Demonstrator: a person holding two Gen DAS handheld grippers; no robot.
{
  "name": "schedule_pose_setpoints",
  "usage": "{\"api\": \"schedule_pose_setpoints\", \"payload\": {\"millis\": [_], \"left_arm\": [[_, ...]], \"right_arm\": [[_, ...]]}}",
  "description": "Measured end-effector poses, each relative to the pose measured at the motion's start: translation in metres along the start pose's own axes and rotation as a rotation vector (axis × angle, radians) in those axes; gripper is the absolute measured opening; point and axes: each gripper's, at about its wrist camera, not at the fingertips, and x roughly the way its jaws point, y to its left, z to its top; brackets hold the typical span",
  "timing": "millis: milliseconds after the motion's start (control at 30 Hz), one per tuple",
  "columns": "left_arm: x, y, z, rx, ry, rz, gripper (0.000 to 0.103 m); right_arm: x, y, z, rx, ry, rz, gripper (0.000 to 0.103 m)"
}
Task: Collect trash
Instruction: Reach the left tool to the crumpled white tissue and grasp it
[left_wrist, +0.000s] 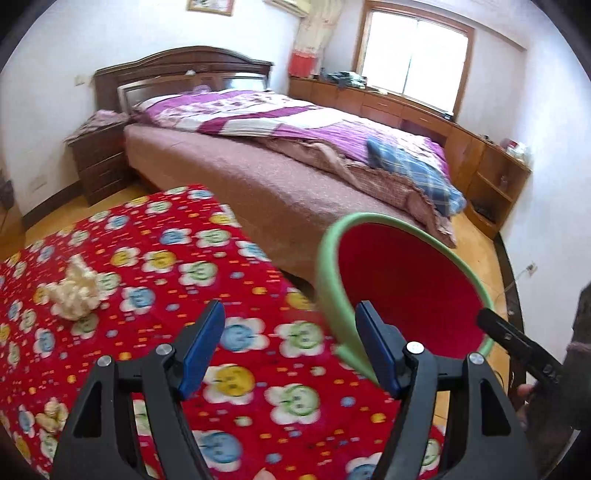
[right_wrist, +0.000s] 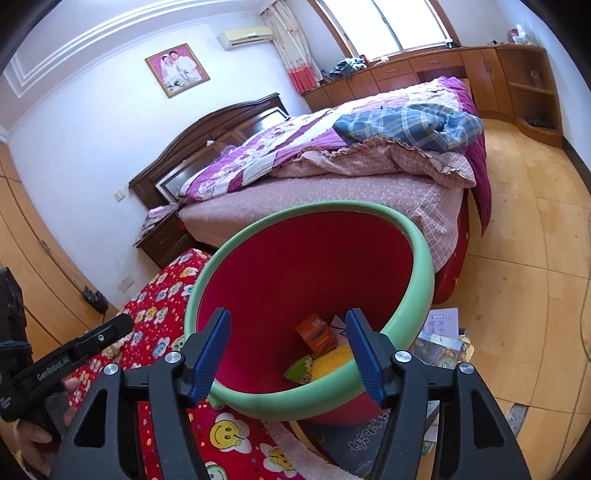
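your left gripper (left_wrist: 290, 347) and right gripper (right_wrist: 288, 354) both hung with jaws apart, gripping nothing. the red bin (right_wrist: 303, 258) stood beside the red quilt (left_wrist: 155, 258), mouth tipped toward you; crumpled paper (left_wrist: 75, 291) lay on the quilt

Red smiley-print cloth surface (left_wrist: 155, 236): crumpled white paper wad (left_wrist: 75, 291), smaller wad (left_wrist: 51, 415) near left edge.

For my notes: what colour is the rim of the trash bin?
Light green rim, red inside; clearest in the right wrist view.
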Motion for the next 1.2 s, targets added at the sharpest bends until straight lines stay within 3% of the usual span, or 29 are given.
{"api": "schedule_pose_setpoints", "payload": {"millis": [233,633,1000,1200], "left_arm": [[0.001,0.055,0.005,-0.048,0.013,0.131,0.074],[0.007,0.155,0.019,-0.143,0.045,0.343,0.085],[0.043,0.198,0.017,-0.246,0.09,0.344,0.085],[0.058,0.204,0.007,-0.253,0.135,0.338,0.085]], "right_arm": [[-0.004,0.003,0.0,0.006,0.006,-0.014,0.066],[-0.002,0.012,0.0,-0.001,0.025,-0.047,0.066],[-0.007,0.008,0.005,-0.004,0.026,-0.094,0.066],[-0.009,0.003,0.005,0.001,0.023,-0.116,0.066]]}}
